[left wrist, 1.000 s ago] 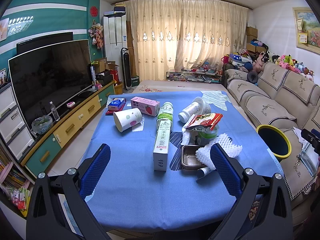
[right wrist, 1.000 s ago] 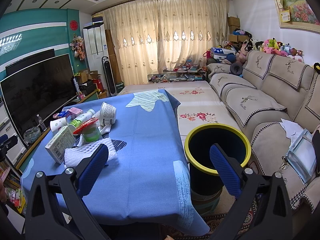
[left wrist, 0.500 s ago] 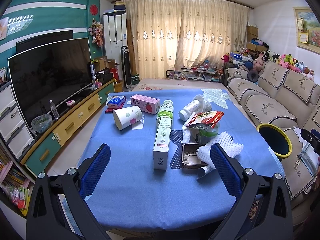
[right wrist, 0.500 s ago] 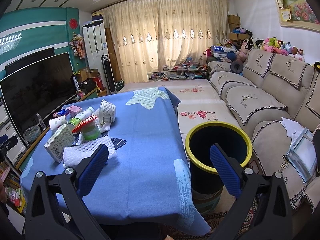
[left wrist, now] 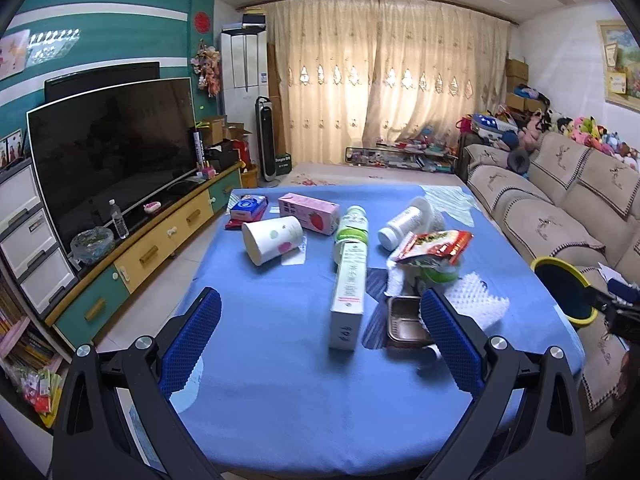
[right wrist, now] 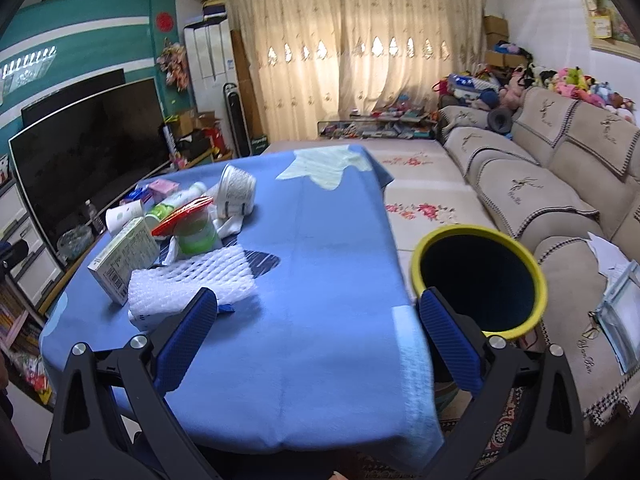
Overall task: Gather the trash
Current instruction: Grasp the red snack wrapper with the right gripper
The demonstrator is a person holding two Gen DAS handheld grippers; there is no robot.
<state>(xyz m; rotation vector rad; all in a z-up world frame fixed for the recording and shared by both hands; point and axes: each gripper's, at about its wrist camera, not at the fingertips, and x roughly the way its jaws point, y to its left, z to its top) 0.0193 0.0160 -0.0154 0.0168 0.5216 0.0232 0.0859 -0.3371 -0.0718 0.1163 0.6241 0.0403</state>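
Trash lies on a table with a blue cloth (left wrist: 280, 380): a long white-green box (left wrist: 349, 296), a paper cup (left wrist: 272, 239) on its side, a pink carton (left wrist: 309, 213), a green-capped bottle (left wrist: 352, 225), a red snack bag (left wrist: 434, 245), white foam netting (left wrist: 478, 302) and a brown tray (left wrist: 404, 325). My left gripper (left wrist: 320, 334) is open and empty above the near table edge. My right gripper (right wrist: 318, 330) is open and empty over the table's right side, near the foam netting (right wrist: 192, 280). The yellow-rimmed bin (right wrist: 480, 276) stands right of the table.
A sofa (right wrist: 560, 168) runs along the right. A TV (left wrist: 108, 152) on a low cabinet stands at the left. A white bottle (left wrist: 400, 222) and a white tub (right wrist: 238, 194) lie further back on the table. Curtains hang at the far wall.
Both grippers have moved forward slightly, so the trash and the bin look a little nearer. Nothing was grasped or moved.
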